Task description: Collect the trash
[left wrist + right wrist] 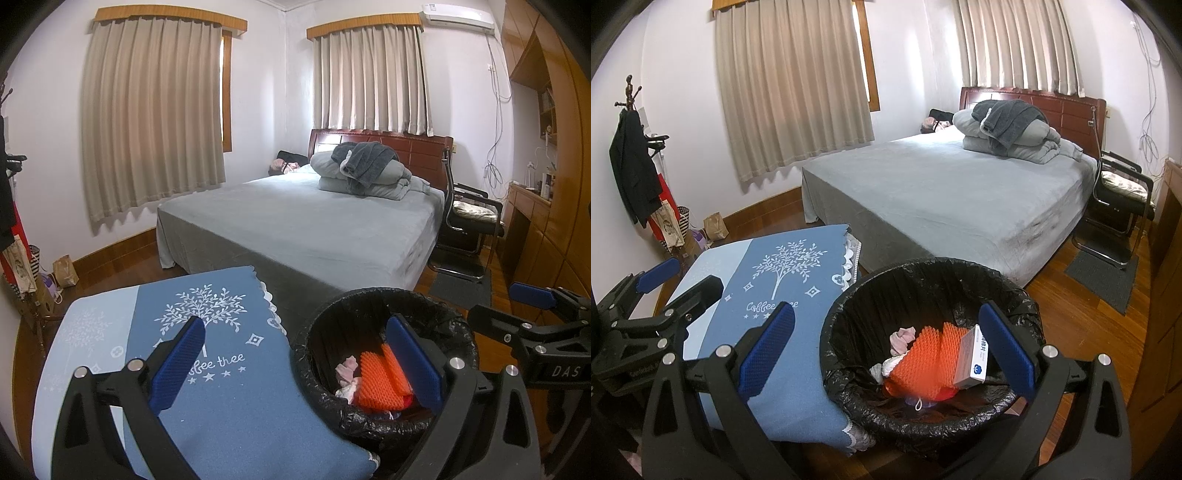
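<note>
left tool (295,365) spread, empty | right tool (890,350) spread, empty, above bin | bin (849,295) just beside surface (798,398) holds orange mesh (923,365), white box (971,358), tissue wads (901,339) | surface shows no trash | task looks nearly done; bed (942,192) beyond appears trash-free

A bedroom in a home. A wide bed (314,221) with a grey cover, a folded quilt (369,177) and a dark wooden headboard (406,146) stands under beige curtains (147,122) drawn over two windows, with a wall air conditioner (458,16) above. A coat stand (631,155) hung with dark clothes, built-in wooden cupboards (546,147), a black chair (469,214) beside the bed and a wood floor (1071,295) all fit a lived-in sleeping room.
</note>
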Demonstrator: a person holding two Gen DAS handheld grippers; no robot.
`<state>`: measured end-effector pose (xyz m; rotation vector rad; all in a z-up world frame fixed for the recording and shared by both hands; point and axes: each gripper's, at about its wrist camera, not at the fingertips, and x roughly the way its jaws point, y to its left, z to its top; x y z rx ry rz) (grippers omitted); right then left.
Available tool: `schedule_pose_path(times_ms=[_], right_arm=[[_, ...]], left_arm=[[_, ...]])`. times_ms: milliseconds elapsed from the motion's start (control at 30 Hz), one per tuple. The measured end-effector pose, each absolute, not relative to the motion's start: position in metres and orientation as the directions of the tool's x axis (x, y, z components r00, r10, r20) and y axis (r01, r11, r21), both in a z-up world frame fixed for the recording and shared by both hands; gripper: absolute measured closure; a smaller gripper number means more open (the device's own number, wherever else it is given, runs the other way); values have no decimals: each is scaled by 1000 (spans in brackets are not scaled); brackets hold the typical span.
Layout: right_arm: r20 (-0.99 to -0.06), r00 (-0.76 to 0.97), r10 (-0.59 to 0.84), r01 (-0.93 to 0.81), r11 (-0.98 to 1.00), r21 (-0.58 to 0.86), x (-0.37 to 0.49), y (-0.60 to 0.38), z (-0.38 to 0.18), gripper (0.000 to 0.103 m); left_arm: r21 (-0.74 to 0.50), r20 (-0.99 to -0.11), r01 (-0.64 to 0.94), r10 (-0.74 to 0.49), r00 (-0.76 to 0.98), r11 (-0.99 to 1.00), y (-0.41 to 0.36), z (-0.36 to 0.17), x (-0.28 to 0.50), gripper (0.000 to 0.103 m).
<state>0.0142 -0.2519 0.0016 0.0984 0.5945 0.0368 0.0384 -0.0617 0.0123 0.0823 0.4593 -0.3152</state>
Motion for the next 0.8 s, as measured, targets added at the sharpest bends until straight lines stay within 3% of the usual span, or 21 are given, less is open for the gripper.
schedule_pose_path(times_ms=[800], right_arm=[[-558, 828, 63, -6, 995, 104, 15, -252, 2, 6]], left_arm=[[7, -450, 318, -281, 848, 948, -62, 11, 38, 6]])
